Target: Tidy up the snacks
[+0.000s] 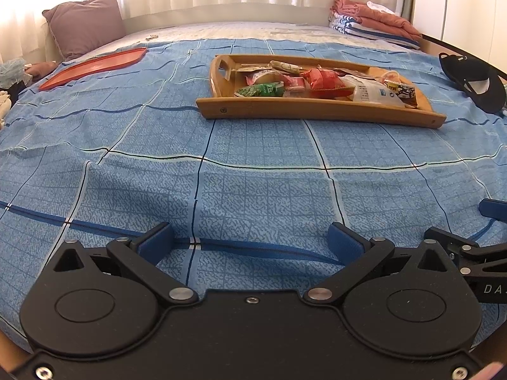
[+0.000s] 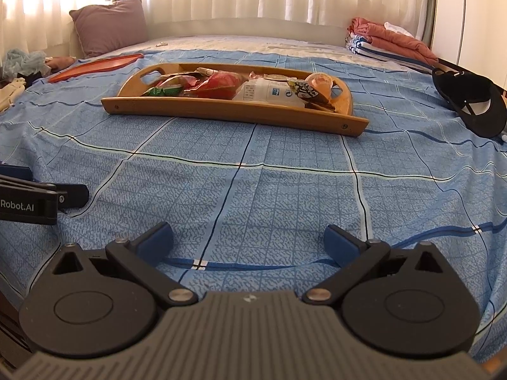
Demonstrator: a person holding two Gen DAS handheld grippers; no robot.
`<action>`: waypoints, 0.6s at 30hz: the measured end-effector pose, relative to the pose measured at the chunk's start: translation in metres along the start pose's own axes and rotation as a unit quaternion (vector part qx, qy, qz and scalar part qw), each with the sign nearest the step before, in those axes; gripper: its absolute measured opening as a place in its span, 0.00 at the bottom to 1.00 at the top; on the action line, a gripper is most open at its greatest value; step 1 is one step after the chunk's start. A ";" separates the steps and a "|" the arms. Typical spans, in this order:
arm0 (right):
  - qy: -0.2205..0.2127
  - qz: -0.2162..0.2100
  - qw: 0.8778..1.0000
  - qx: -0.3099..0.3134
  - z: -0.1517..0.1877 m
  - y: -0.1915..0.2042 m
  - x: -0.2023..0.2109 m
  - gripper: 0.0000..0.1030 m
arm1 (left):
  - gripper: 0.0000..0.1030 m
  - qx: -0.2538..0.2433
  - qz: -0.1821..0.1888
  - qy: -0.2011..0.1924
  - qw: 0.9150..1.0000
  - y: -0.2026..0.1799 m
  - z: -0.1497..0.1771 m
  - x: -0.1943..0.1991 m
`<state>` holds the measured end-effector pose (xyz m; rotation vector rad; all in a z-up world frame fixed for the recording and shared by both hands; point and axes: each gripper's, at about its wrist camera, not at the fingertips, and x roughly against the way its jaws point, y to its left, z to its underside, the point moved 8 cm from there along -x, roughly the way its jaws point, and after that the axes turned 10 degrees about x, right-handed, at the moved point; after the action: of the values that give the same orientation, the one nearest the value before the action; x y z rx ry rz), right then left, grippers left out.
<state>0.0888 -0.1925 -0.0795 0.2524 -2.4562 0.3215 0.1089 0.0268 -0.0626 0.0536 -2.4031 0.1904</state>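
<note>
A wooden tray (image 1: 317, 109) (image 2: 221, 107) lies on the blue checked bedspread and holds several snack packets: a green one (image 1: 261, 90) (image 2: 163, 90), red ones (image 1: 323, 79) (image 2: 221, 82), and a white packet (image 1: 369, 93) (image 2: 263, 91). An empty red tray (image 1: 95, 66) (image 2: 95, 65) lies further back on the left. My left gripper (image 1: 252, 242) is open and empty, low over the bedspread, well short of the wooden tray. My right gripper (image 2: 248, 242) is also open and empty, beside it on the right. Each shows at the edge of the other's view.
A black cap (image 1: 472, 82) (image 2: 472, 104) lies right of the wooden tray. Folded towels and clothes (image 1: 370, 20) (image 2: 389, 41) are stacked at the back right. A mauve pillow (image 1: 84, 23) (image 2: 111, 25) leans at the back left, with curtains behind the bed.
</note>
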 end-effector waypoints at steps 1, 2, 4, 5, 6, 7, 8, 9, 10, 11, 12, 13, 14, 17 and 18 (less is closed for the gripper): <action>-0.002 0.000 1.000 -0.001 0.000 0.000 0.000 1.00 | 1.00 -0.001 0.000 0.000 1.000 0.000 0.000 0.000; -0.005 0.001 1.000 -0.002 0.001 0.000 0.000 1.00 | 1.00 -0.001 0.000 0.000 1.000 0.000 0.000 0.000; -0.009 0.002 1.000 -0.003 0.002 0.000 0.001 1.00 | 1.00 0.000 0.000 0.001 1.000 0.001 0.000 -0.001; -0.011 0.002 1.000 -0.003 0.002 0.000 0.001 1.00 | 1.00 0.001 0.000 0.001 1.000 0.001 0.000 0.000; -0.013 0.002 1.000 -0.004 0.003 0.000 0.002 1.00 | 1.00 0.001 0.001 0.001 1.000 0.001 0.000 0.000; -0.014 0.002 1.000 -0.005 0.003 0.000 0.002 1.00 | 1.00 0.000 0.002 0.002 1.000 0.002 0.000 0.000; -0.016 0.001 1.000 -0.006 0.003 0.000 0.002 1.00 | 1.00 0.001 0.003 0.002 1.000 0.002 0.000 0.000; -0.018 0.001 1.000 -0.007 0.003 -0.001 0.002 1.00 | 1.00 0.003 0.004 0.000 1.000 0.002 0.000 0.001; -0.019 0.001 1.000 -0.008 0.004 -0.001 0.002 1.00 | 1.00 0.006 0.005 -0.005 1.000 0.003 0.001 0.001; -0.019 0.001 1.000 -0.009 0.004 -0.001 0.002 1.00 | 1.00 0.008 0.005 -0.006 1.000 0.003 0.001 0.001; -0.020 0.001 1.000 -0.009 0.004 0.000 0.002 1.00 | 1.00 0.006 0.004 -0.008 1.000 0.003 0.002 0.001; -0.021 0.002 1.000 -0.009 0.004 0.000 0.002 1.00 | 1.00 0.004 0.002 -0.010 1.000 0.002 0.002 0.001; -0.023 0.002 1.000 -0.010 0.004 0.000 0.002 1.00 | 1.00 0.003 0.001 -0.009 1.000 0.002 0.003 0.001; -0.023 0.001 1.000 -0.008 0.004 0.000 0.002 1.00 | 1.00 0.003 -0.001 -0.003 1.000 0.001 0.002 0.000; -0.022 -0.004 1.000 -0.008 0.004 0.000 0.002 1.00 | 1.00 0.003 -0.001 0.000 1.000 0.001 0.001 -0.001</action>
<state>0.0847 -0.1938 -0.0815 0.2638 -2.5004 0.2953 0.1087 0.0272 -0.0638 0.0595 -2.4032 0.1955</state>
